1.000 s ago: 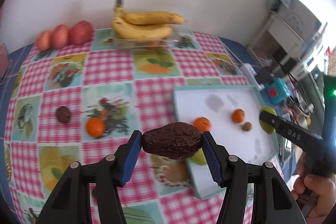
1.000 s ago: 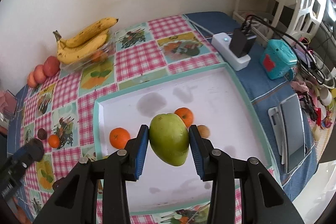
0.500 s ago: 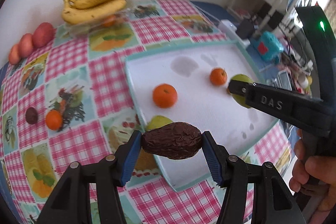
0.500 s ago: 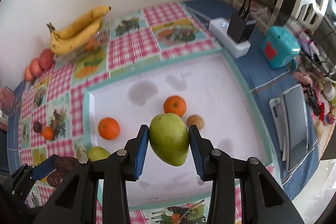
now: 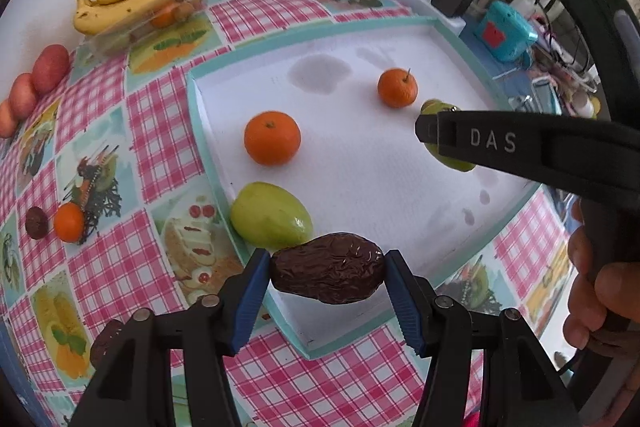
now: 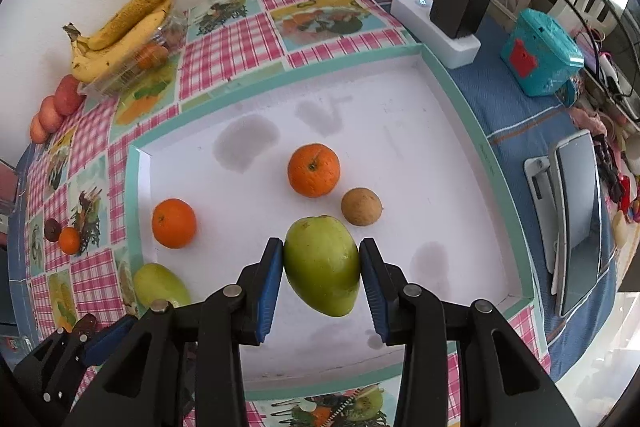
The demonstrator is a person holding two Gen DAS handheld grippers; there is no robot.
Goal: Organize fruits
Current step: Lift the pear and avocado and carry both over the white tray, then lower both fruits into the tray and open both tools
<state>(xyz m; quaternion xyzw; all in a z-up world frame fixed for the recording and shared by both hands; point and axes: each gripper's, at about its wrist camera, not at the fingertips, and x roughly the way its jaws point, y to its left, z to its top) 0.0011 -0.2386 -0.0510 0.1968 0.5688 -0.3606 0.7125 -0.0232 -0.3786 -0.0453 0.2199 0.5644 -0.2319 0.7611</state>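
Both grippers have swung in over the white tray (image 6: 460,99): the left gripper (image 5: 328,279), clenched on a wrinkled dark avocado (image 5: 329,274), now hangs above the tray's 6 o'clock edge instead of the checked tablecloth (image 5: 108,99). The right gripper (image 6: 322,267) stays clamped on a green mango (image 6: 322,265), lower over the tray centre. Judging by this, both fruits are about to be set down beside the tangerines (image 6: 313,169).

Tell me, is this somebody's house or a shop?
Most likely somebody's home. A checked picture tablecloth covers the table, bananas sit on a plastic box by the wall, and a power strip with a charger lies beside the white tray.
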